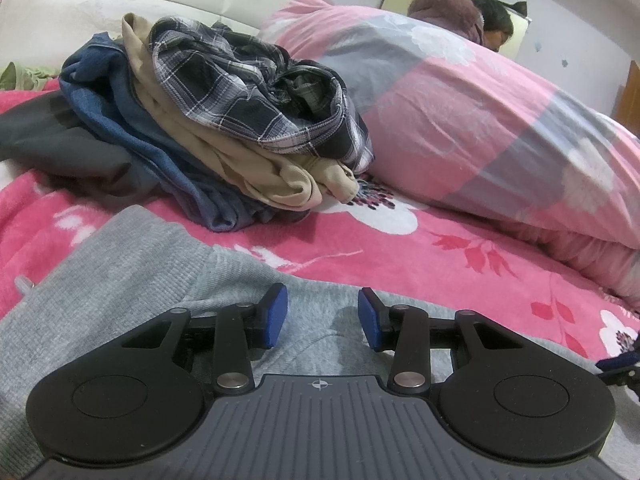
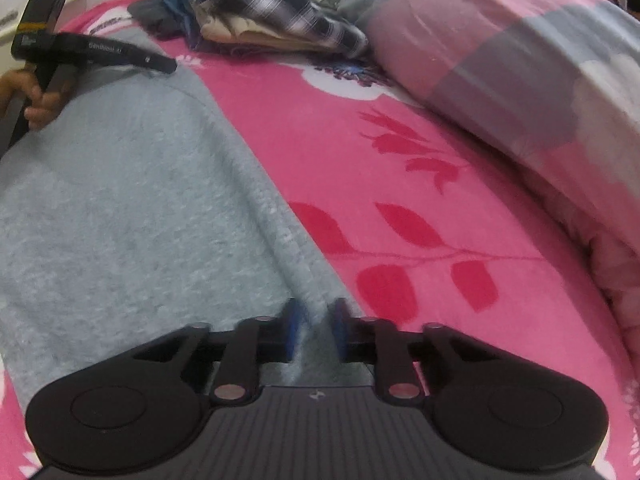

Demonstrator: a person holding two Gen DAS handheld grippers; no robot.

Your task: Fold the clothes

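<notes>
A: Start at the left. What's there?

B: In the right wrist view, a hand (image 2: pixel 38 106) at the far left holds the left gripper (image 2: pixel 170 67), whose tip rests on the far end of the grey garment (image 2: pixel 120 208). From its own camera the left gripper (image 1: pixel 322 317) has its blue pads (image 1: pixel 276 316) apart, low over the grey knit, with nothing pinched between them.

A: And the garment itself?

B: It lies spread flat on the pink floral blanket (image 2: pixel 400 184) that covers the bed, taking up the left half of the right wrist view.

A: The right gripper?

B: The right gripper (image 2: pixel 316 332) sits at the garment's right edge. Its jaws stand nearly together with a raised ridge of the grey fabric between them; the picture is blurred, so I take it as clamped on the cloth.

A: Further right?

B: Beyond the garment, a heap of clothes (image 1: pixel 224 120) sits on the blanket: dark grey, blue, beige, with a plaid shirt (image 1: pixel 256 92) on top. Just beside it on the right lies a folded pink and grey quilt (image 1: pixel 480 120)
</notes>
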